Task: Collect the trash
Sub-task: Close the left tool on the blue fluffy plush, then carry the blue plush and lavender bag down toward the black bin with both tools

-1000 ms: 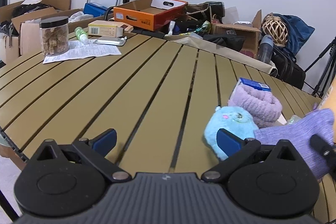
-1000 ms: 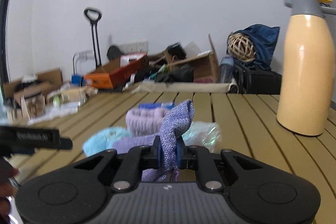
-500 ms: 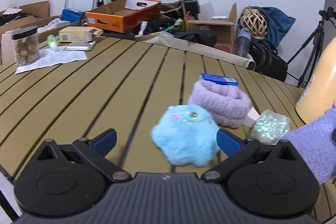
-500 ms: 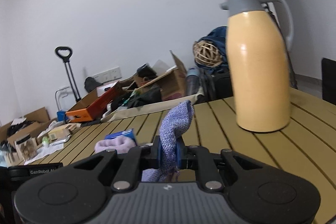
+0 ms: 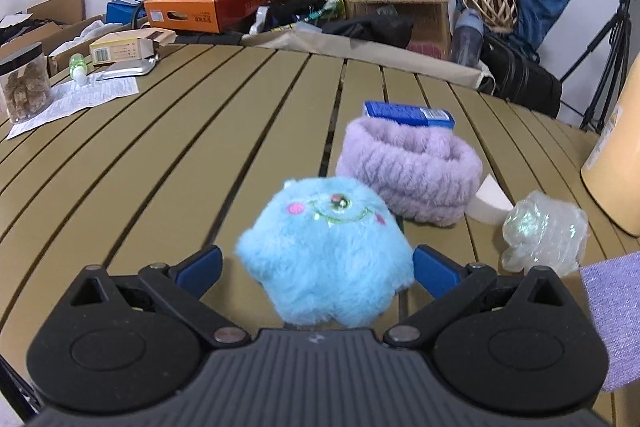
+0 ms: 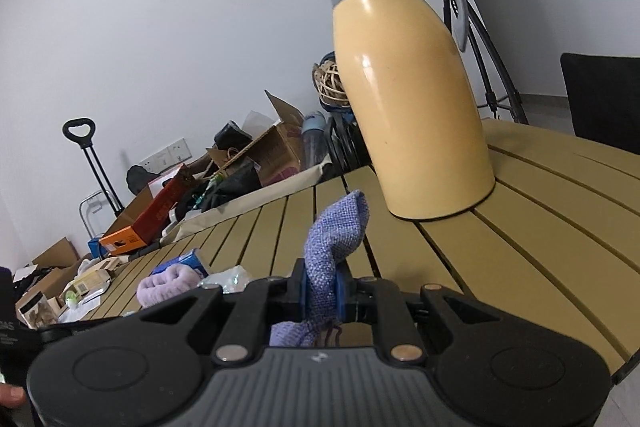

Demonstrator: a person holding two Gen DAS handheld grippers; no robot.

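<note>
My left gripper [image 5: 318, 265] is open, its blue fingertips either side of a fluffy light-blue plush toy [image 5: 326, 251] on the slatted table [image 5: 180, 163]. Behind the toy lie a lilac furry band [image 5: 408, 165], a blue carton [image 5: 408, 113], a white wedge [image 5: 490, 205] and a crumpled clear plastic wrapper [image 5: 544, 233]. My right gripper [image 6: 320, 291] is shut on a purple knitted cloth [image 6: 336, 239] and holds it above the table; the cloth also shows at the right edge of the left wrist view [image 5: 616, 315].
A tall yellow thermos jug [image 6: 404, 83] stands on the table right of the pile. At the far left are a jar of snacks [image 5: 24, 81], a paper sheet [image 5: 84, 95] and a small box [image 5: 128, 45]. Cartons, bags and a tripod [image 5: 608, 55] crowd the floor beyond.
My left gripper moved right and forward until the blue plush toy sits between its open fingers. My right gripper lifted the purple cloth up and to the right, toward the jug.
</note>
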